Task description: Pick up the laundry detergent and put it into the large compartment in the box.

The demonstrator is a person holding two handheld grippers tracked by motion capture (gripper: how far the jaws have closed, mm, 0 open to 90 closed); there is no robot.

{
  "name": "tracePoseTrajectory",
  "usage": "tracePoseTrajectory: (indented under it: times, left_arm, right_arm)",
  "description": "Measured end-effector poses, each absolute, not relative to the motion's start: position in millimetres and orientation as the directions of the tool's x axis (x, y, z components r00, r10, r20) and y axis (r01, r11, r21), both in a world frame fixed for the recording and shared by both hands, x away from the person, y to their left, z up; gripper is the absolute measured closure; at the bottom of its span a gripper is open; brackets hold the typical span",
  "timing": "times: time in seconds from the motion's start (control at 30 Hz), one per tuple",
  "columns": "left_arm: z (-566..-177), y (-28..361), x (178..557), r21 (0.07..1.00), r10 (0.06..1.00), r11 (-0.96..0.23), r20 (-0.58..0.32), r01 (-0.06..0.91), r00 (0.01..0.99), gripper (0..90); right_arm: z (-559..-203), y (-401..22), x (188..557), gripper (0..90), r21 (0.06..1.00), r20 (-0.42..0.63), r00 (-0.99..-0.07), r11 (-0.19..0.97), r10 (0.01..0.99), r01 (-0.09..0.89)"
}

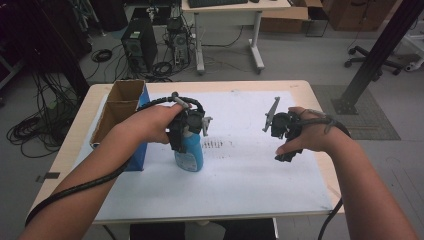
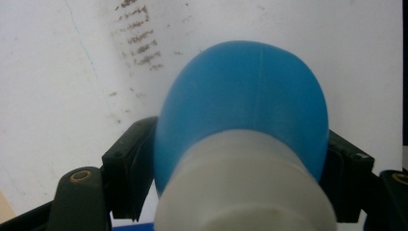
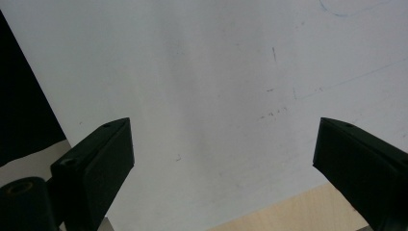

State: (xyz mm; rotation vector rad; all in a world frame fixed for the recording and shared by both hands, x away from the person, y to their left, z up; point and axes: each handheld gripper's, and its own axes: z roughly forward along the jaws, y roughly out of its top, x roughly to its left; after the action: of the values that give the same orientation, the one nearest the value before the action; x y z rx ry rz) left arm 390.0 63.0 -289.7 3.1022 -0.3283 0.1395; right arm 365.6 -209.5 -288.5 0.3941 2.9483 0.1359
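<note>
Meanwhile, at a wooden table (image 1: 300,87) covered by a white sheet (image 1: 250,175), a person works with a gripper in each hand. The left gripper (image 1: 186,131) is clamped around a blue bottle (image 1: 190,154) that stands upright on the sheet directly beneath it, and the left hand (image 1: 152,122) wraps the tool from the side. From the left gripper view, the bottle (image 2: 240,106) sits squeezed between the two black jaws, its pale cap end nearest the camera and its rounded blue body pointing toward the sheet (image 2: 57,72) (smudged there with dark marks).

Just beside that gripper, on its outer side, stands an open cardboard box (image 1: 120,107) with a blue face, touching the forearm that crosses in front of it.

Well apart, across the sheet, the right gripper (image 1: 281,137) hangs above the paper in the right hand (image 1: 312,135), gripping nothing. Its own view shows the jaws spread wide with bare sheet (image 3: 216,96) between them and a strip of the table's edge (image 3: 298,207) below.

A cable (image 1: 75,187) trails back from the left gripper along the forearm.
</note>
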Motion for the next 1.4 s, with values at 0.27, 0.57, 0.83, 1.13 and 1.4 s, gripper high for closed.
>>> tracePoseTrajectory:
  times: [0.27, 0.57, 0.83, 1.13, 1.4]
  left_arm:
    - [-290, 61, 389, -0.012, -0.212, -0.977, 0.085, -0.212, 0.974, 32.7]
    - [-290, 62, 390, 0.008, -0.217, -0.976, 0.082, -0.219, 0.973, 34.8]
    - [-290, 62, 390, 0.004, -0.218, -0.976, 0.084, -0.219, 0.972, 35.5]
    - [-286, 60, 385, -0.009, -0.197, -0.980, 0.080, -0.197, 0.977, 37.5]
    - [-274, 57, 383, 0.018, -0.158, -0.987, 0.073, -0.159, 0.985, 37.5]
  right_arm:
    - [-291, -212, 365, 7.0, 0.113, -0.145, -0.951, 0.959, 0.274, 0.259]
    - [-294, -211, 366, 7.0, 0.112, -0.140, -0.953, 0.960, 0.270, 0.256]
    - [-295, -210, 366, 7.0, 0.115, -0.139, -0.954, 0.961, 0.266, 0.251]
    - [-292, -212, 363, 7.1, 0.118, -0.144, -0.953, 0.961, 0.267, 0.252]
    - [-290, -215, 362, 7.3, 0.122, -0.148, -0.950, 0.958, 0.275, 0.259]
